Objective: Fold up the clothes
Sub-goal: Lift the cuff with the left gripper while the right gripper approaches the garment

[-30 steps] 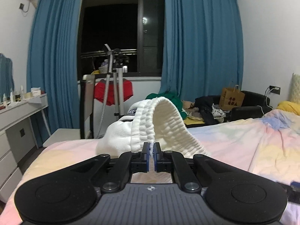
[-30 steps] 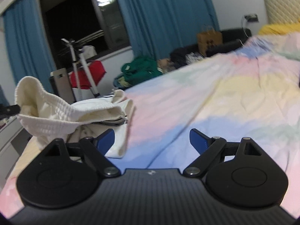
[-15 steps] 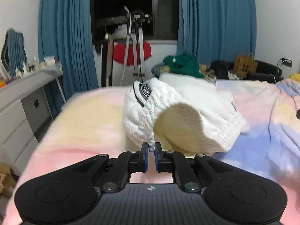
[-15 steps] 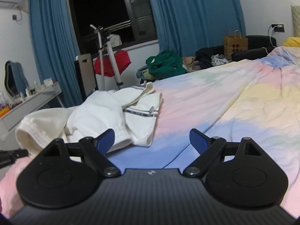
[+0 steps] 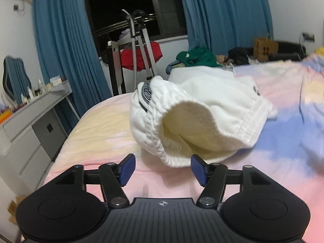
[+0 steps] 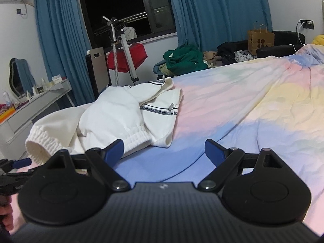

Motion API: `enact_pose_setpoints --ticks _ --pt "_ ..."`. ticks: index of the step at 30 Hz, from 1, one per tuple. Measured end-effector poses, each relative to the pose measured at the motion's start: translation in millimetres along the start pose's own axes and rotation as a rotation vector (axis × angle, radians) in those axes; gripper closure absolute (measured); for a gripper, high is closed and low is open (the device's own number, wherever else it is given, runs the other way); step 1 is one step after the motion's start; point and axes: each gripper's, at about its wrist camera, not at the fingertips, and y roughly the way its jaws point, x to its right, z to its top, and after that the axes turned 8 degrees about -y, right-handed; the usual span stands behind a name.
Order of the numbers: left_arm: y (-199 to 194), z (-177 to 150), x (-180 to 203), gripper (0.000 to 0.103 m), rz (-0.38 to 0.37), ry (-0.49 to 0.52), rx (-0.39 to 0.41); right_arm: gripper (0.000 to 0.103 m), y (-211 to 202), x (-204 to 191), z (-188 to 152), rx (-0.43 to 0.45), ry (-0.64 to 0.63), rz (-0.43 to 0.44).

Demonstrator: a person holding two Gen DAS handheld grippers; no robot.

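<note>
A: Nearest in the left wrist view, the left gripper point(image 5: 161, 167) with blue-padded black fingers is opening; its pads touch nothing, though the ribbed cuff of the white fleece-lined cotton garment point(image 5: 194, 119) sags into the gap between them.

B: So the cloth is let go. And the other tool?

A: The right gripper point(image 6: 164, 151) stands wide apart and empty over the blue patch of the pastel rainbow bedspread point(image 6: 243, 105). The garment lies just beyond and to the left of its left finger, near the bed's left edge.

B: Describe the garment, near to far.

A: An elastic cuff gapes toward the left camera; behind it sits a rumpled mound, then a flat panel with a black printed band point(image 6: 159, 109) at the far side. The folds are loose rather than squared.

B: What could go wrong from here?

A: The raised cuff may slump or roll, since nothing pins it, and so undo the fold. The opening left fingers might also catch the ribbing on withdrawal and drag the layer. Being close to the left edge, the bundle could slide toward the grey drawer unit point(image 5: 30, 125) if pushed.

B: Farther off?

A: A red cloth on a metal stand point(image 6: 127, 57), a heap of green clothing point(image 6: 185, 57), blue curtains point(image 6: 214, 10).
</note>
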Motion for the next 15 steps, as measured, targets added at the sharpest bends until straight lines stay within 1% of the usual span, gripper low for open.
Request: enact_pose_setpoints --ticks 1,3,4,6,7,9,12,14,15 --pt "5 2 5 0.033 0.005 0.018 -0.006 0.015 0 -1 0 -0.002 -0.006 0.0" --pt "12 4 12 0.032 0.018 0.047 -0.006 0.015 5 -1 3 -0.017 -0.02 -0.002" --pt "12 5 13 0.032 0.026 0.056 0.001 0.015 10 -2 5 -0.036 -0.027 -0.002" --pt "13 6 15 0.029 0.043 0.073 0.015 0.015 24 -4 10 -0.086 -0.041 -0.005" --pt "15 8 14 0.027 0.049 0.061 0.024 0.015 34 -5 11 -0.119 -0.057 0.002" --pt "21 16 9 0.027 0.046 0.018 0.033 0.015 56 -10 12 -0.185 -0.109 0.029" --pt "25 22 3 0.027 0.045 -0.03 0.042 0.015 88 -15 10 -0.214 -0.197 0.054" --pt "27 25 1 0.027 0.051 -0.063 0.051 0.021 111 -15 6 -0.237 -0.227 0.065" --pt "28 27 -1 0.027 0.051 -0.081 0.052 0.029 120 -16 4 -0.238 -0.235 0.072"
